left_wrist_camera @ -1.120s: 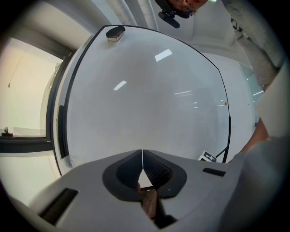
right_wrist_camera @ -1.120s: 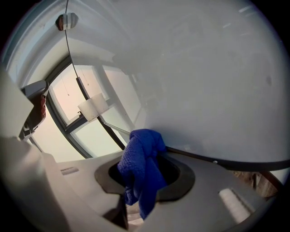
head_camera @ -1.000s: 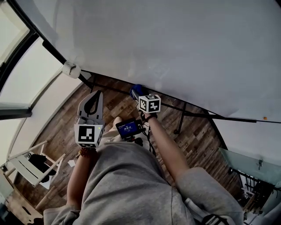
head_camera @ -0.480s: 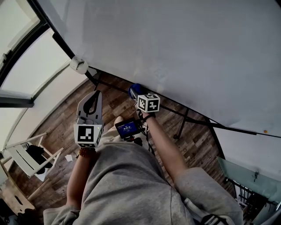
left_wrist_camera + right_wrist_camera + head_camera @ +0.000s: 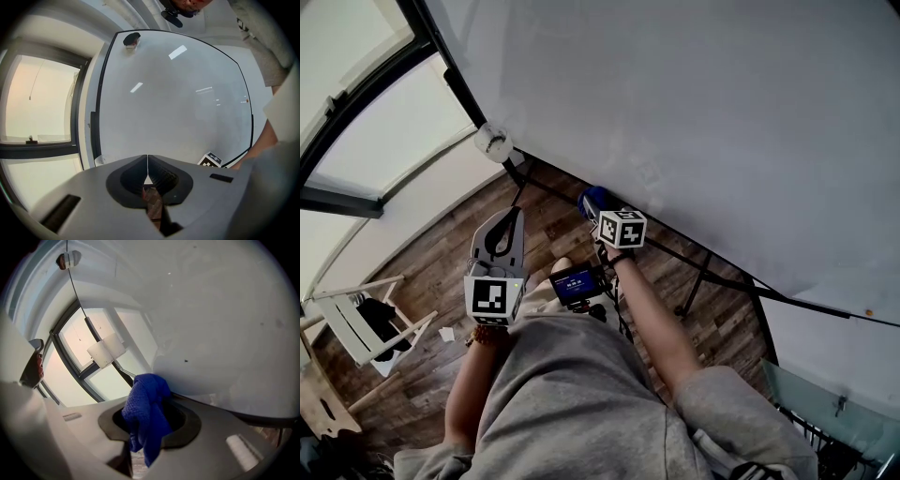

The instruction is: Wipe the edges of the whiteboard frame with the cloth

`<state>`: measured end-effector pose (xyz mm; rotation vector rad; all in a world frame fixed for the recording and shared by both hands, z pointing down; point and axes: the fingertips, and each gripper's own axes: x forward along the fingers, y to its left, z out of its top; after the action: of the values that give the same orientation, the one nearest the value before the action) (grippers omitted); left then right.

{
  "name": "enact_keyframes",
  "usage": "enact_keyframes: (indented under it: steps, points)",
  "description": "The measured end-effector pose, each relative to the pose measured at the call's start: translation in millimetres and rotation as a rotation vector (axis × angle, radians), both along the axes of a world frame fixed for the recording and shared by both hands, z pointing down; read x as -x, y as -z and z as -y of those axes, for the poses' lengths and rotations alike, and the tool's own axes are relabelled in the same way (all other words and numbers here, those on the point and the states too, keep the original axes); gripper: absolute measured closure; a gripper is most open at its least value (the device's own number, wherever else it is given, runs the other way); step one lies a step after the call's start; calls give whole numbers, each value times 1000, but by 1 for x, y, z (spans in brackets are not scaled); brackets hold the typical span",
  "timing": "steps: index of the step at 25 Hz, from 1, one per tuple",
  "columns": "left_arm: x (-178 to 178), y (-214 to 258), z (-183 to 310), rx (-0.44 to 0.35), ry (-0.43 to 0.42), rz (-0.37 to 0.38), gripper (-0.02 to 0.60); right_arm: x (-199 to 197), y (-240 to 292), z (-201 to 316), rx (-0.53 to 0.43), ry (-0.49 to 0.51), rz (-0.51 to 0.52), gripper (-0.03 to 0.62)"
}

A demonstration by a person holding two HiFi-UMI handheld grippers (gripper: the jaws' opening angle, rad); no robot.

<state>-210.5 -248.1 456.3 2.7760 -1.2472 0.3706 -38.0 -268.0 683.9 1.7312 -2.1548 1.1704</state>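
The whiteboard (image 5: 694, 112) fills the top of the head view, and its dark lower frame edge (image 5: 806, 300) runs down to the right. A white corner cap (image 5: 494, 142) marks its lower left corner. My right gripper (image 5: 598, 206) is shut on a blue cloth (image 5: 592, 199) that presses against that lower edge right of the cap. In the right gripper view the cloth (image 5: 146, 414) hangs bunched between the jaws of the right gripper (image 5: 146, 401), under the frame edge (image 5: 262, 418). My left gripper (image 5: 512, 213) hangs below the board, shut and empty, with its jaws (image 5: 147, 158) touching.
A white folding rack (image 5: 356, 323) stands on the wooden floor (image 5: 422, 272) at the lower left. The board's dark stand legs (image 5: 697, 277) reach down behind my right arm. A small lit screen (image 5: 575, 281) sits at the person's waist. Window frames (image 5: 356, 86) lie to the left.
The cloth in the right gripper has slid along the lower frame edge towards the white corner cap. The left gripper has barely moved.
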Motion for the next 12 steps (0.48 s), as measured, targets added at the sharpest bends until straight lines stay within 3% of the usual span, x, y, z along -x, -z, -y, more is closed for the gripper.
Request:
enact_keyframes:
  steps: [12]
  points:
    - [41,1,13,-6,101,-12,569,37,3,35,12,14,86,470]
